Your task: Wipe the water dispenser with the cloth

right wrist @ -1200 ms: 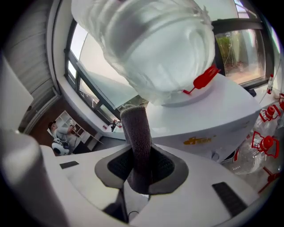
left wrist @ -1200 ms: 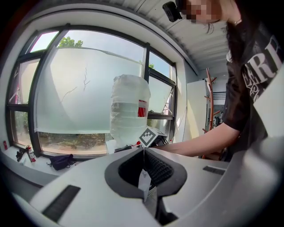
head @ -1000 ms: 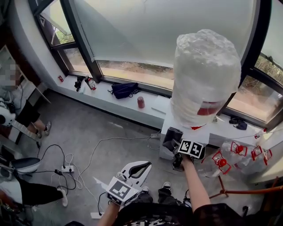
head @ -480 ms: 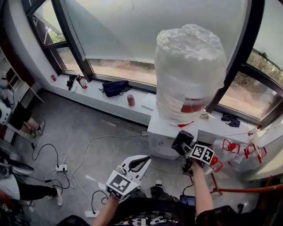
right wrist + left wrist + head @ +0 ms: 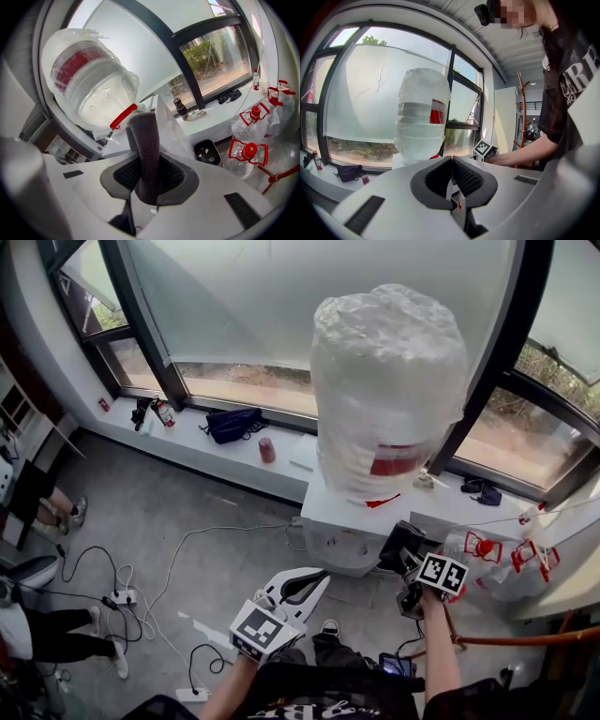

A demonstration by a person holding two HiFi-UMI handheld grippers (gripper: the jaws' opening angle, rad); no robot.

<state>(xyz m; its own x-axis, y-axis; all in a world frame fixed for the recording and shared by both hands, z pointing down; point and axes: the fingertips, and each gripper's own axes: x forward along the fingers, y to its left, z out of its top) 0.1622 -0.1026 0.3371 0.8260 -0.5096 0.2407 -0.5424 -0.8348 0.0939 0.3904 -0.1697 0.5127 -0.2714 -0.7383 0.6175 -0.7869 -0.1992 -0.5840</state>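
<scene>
The white water dispenser [image 5: 349, 521] stands by the window with a big plastic-wrapped bottle [image 5: 389, 390] on top, also seen as the bottle [image 5: 421, 121] and the bottle [image 5: 89, 82]. My right gripper [image 5: 405, 549] is shut on a dark grey cloth [image 5: 146, 150], held at the dispenser's right front corner; the cloth [image 5: 398, 545] sticks up from the jaws beside the cabinet. My left gripper [image 5: 298, 587] hangs low in front of the dispenser, shut with nothing between its jaws [image 5: 451, 176].
Empty water bottles with red caps [image 5: 497, 554] lie right of the dispenser. A white window ledge [image 5: 234, 451] holds a dark bag [image 5: 230, 423] and a red cup [image 5: 267, 449]. Cables and a power strip [image 5: 122, 596] lie on the grey floor at left, near a seated person's legs [image 5: 47, 634].
The view has swung leftward, so the dispenser sits more centrally. My right gripper with the cloth has moved right, from the front face to the dispenser's right corner. The left gripper stays low.
</scene>
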